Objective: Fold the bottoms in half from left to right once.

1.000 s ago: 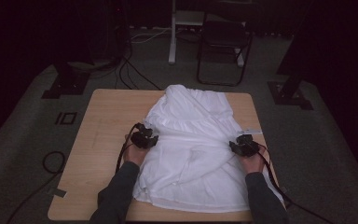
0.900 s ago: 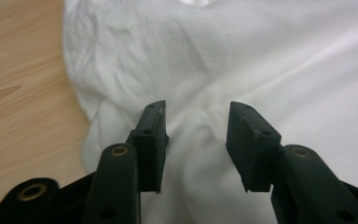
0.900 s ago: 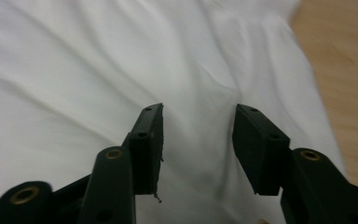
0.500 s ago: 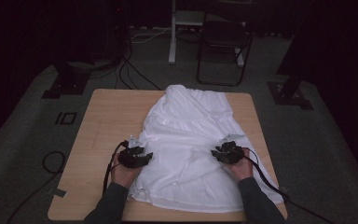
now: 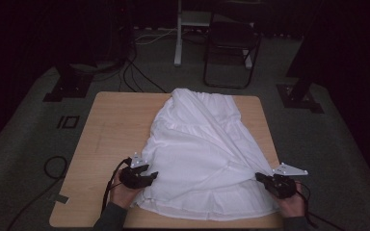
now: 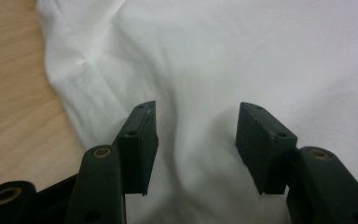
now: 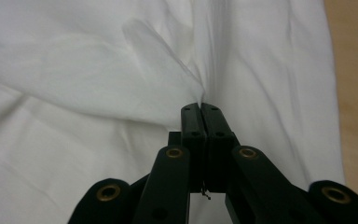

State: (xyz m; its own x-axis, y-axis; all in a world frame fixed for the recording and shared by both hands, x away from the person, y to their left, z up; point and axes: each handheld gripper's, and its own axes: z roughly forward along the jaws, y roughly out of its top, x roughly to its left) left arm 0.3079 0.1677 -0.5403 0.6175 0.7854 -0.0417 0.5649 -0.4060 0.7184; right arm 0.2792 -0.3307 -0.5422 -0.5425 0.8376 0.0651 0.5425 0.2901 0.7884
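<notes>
High view: a white cloth [image 5: 204, 154] lay spread on the wood table [image 5: 111, 130], left gripper [image 5: 147, 177] at its left edge, right gripper [image 5: 261, 177] at its right edge. Left gripper view: jaws had just been opening, apart over cloth, w/ nothing pinched. Right gripper view: jaws had just closed, pinching a cloth fold. No writing seen.

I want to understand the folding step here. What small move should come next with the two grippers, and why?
Probably the left gripper should close on the white garment. Its jaws have just been opening and stand apart over the cloth, pinching nothing, while the right gripper has just been closing and now pinches a fold at the garment's right edge. With both sides held, the cloth on the table could be lifted evenly.
</notes>
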